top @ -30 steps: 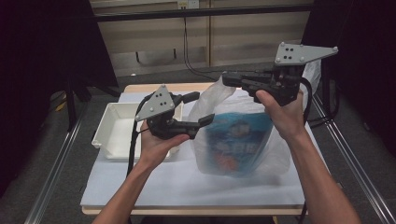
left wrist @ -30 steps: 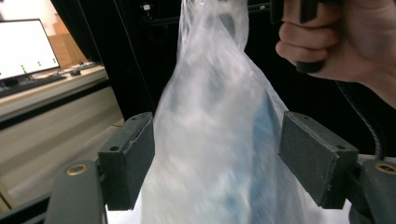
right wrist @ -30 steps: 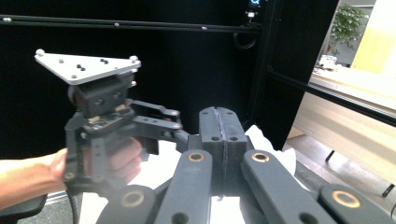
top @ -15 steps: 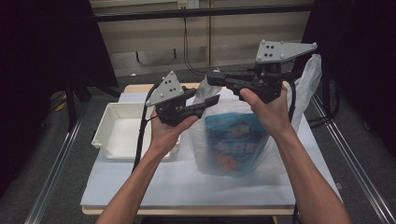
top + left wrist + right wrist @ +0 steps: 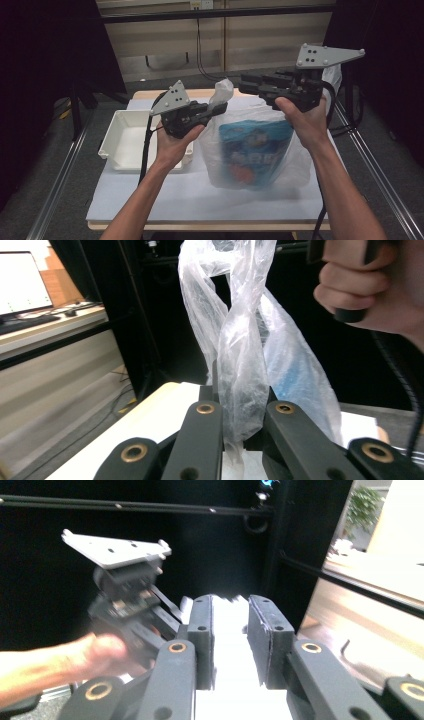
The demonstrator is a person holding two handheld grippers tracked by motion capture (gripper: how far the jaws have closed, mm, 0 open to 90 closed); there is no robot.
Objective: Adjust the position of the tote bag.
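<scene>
The bag (image 5: 257,150) stands on the bench (image 5: 150,200) with a blue pack (image 5: 255,152) inside. The left tool (image 5: 243,415) pinches its twisted top. The right tool (image 5: 230,640), empty, has just been opening. Hold tight and lift slowly.

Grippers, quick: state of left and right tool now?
Left tool: just closed, shut on the plastic bag's twisted handle.
Right tool: jaws just opening, apart, nothing between them.
</scene>
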